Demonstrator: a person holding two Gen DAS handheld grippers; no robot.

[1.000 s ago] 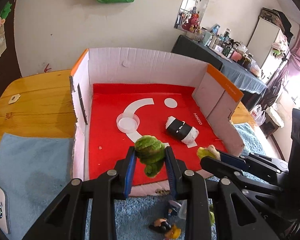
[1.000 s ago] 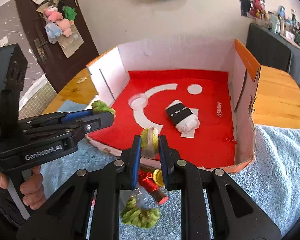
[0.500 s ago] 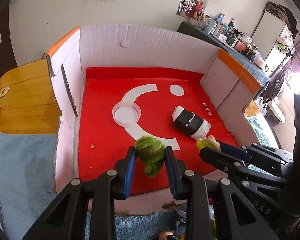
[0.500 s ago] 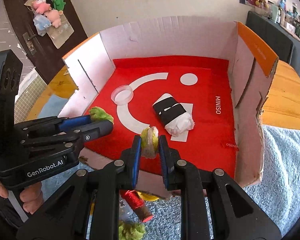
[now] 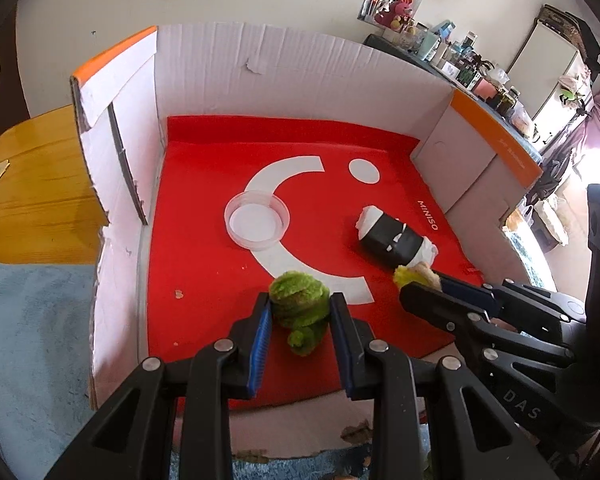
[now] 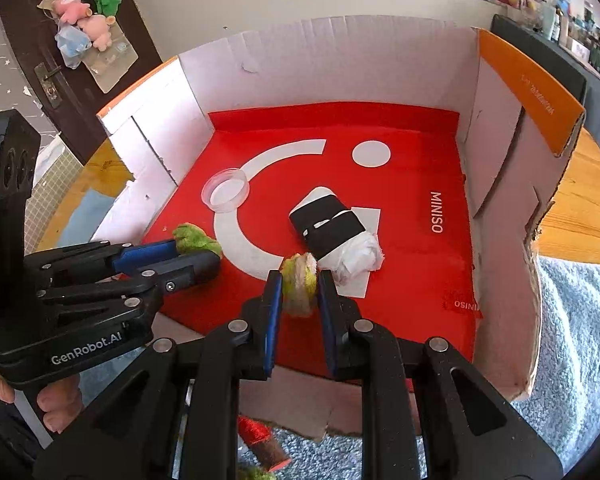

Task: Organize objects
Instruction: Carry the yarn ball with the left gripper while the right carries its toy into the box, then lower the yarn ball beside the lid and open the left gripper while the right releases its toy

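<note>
Over the red floor of the cardboard box (image 5: 204, 80), both grippers hang side by side, each clamped on something fuzzy. The left gripper (image 5: 300, 312) has its fingers pinched on a green fuzzy clump (image 5: 298, 300), near the front of the box, while the right gripper (image 6: 298, 288) holds a paler yellow-green fuzzy piece (image 6: 298, 280) between narrow fingers, just in front of a black-and-white wrapped bundle (image 6: 334, 236) lying near the middle of the floor. Whether that piece touches the bundle is hard to tell from here. Farther back and to the left sits a clear round lid (image 5: 257, 224), lying flat on the white curved logo. Box walls rise on three sides, with orange-edged flaps at left and right; the torn low front edge lies beneath both grippers. Outside the box, on the blue towel (image 6: 572, 320), a red spool (image 6: 260, 438) lies under the right gripper. A person's fingers (image 6: 56, 404) grip the left tool's handle.
</note>
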